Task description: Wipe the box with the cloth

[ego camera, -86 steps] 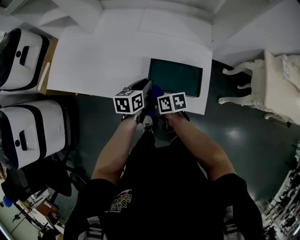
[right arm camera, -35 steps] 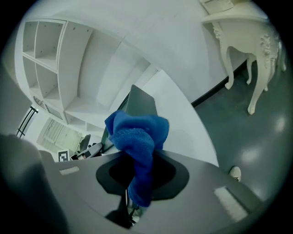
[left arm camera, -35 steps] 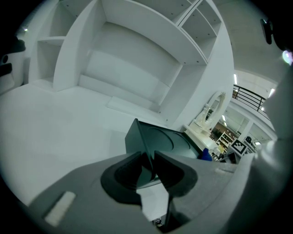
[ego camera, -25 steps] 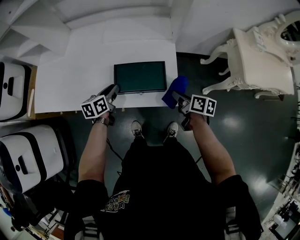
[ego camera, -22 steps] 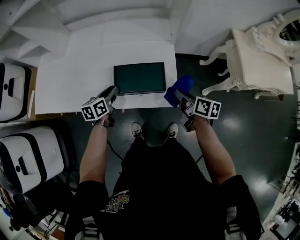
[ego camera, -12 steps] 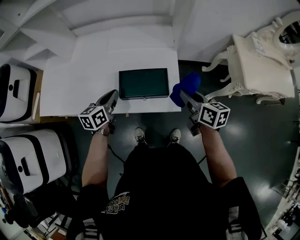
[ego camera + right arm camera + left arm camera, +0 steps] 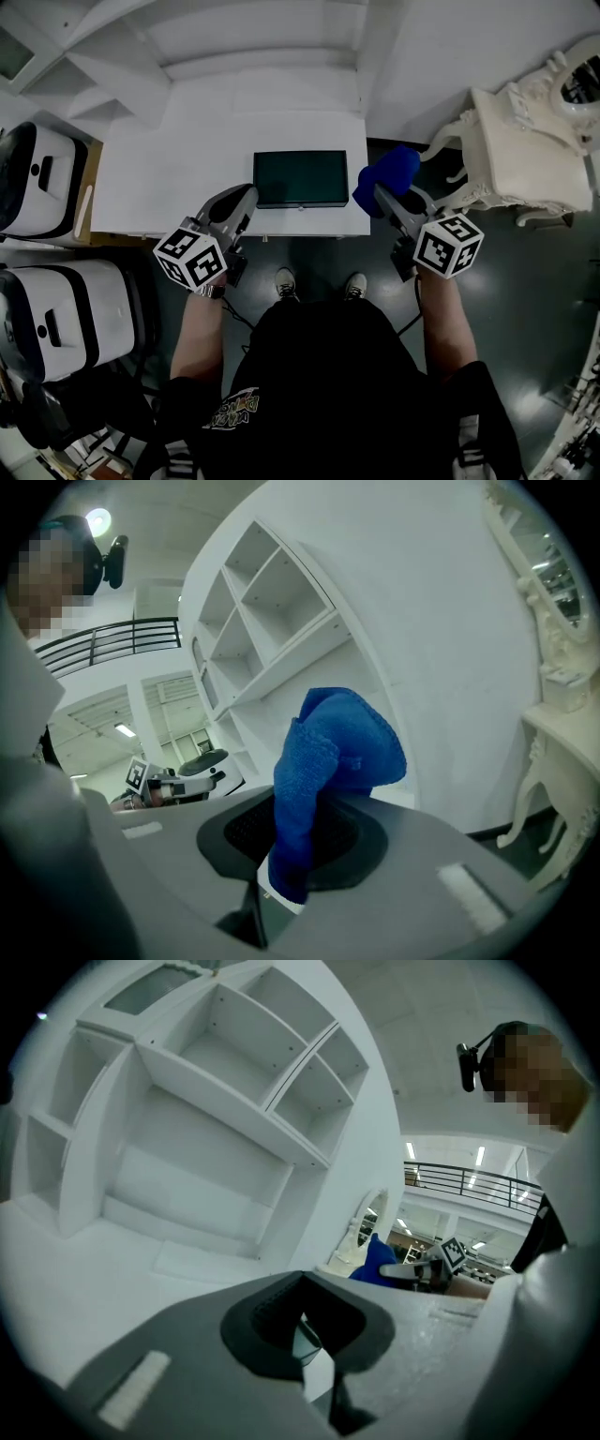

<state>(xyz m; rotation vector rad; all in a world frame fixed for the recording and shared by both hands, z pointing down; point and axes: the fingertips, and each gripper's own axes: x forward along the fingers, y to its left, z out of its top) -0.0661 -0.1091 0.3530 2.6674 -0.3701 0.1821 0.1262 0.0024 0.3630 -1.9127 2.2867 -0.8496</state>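
In the head view, a dark green box [image 7: 300, 178] lies flat on the white tabletop [image 7: 169, 169], close to its front edge. The left gripper [image 7: 246, 197] is held just beside the box's left front corner, with its marker cube nearer the person. The right gripper [image 7: 384, 195] is held off the box's right end and carries a blue cloth [image 7: 389, 173], bunched up and not touching the box. A white ornate table [image 7: 525, 150] stands to the right on the dark floor [image 7: 525, 309]. Two white machines [image 7: 47, 309] stand to the left.

In the left gripper view, the left gripper [image 7: 305, 1330] has its jaws closed together with nothing between them. White shelves [image 7: 216, 1101] rise ahead, and the cloth [image 7: 375, 1260] shows further off to the right.

In the right gripper view, the right gripper [image 7: 300, 846] is clamped on the cloth [image 7: 328, 752], which stands up out of the jaws and folds over at the top. The left gripper [image 7: 192, 766] shows at the left, and the shelves [image 7: 272, 602] stand behind.
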